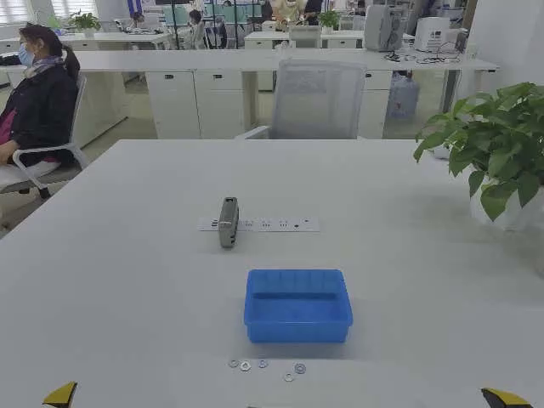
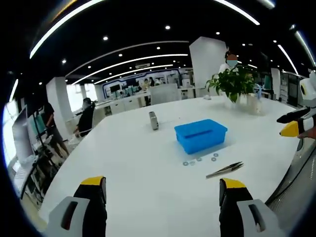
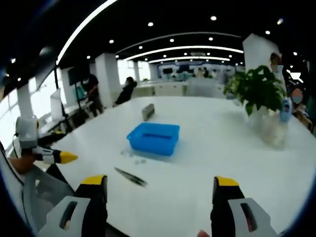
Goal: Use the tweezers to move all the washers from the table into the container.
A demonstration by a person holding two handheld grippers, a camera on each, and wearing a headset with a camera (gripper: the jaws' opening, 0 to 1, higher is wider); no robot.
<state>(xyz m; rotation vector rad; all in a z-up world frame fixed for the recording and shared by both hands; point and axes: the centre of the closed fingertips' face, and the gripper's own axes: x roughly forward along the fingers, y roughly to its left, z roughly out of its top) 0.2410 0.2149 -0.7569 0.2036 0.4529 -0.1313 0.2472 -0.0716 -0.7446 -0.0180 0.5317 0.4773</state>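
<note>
The left gripper [image 2: 163, 183] was held over the desk [image 2: 123, 163], its fingers spread wide. The washers [image 1: 263, 365] were seen lying loose on the desk just in front of the blue container [image 1: 297, 330], with the tweezers [image 2: 224, 169] near them. The right gripper [image 3: 159, 181] was likewise held with fingers spread.

The table top [image 1: 127, 297] looks smooth and matt. The tub [image 1: 297, 327] is slightly glossy plastic; washers [image 1: 246, 366] and tweezers [image 2: 224, 169] are shiny metal.
</note>
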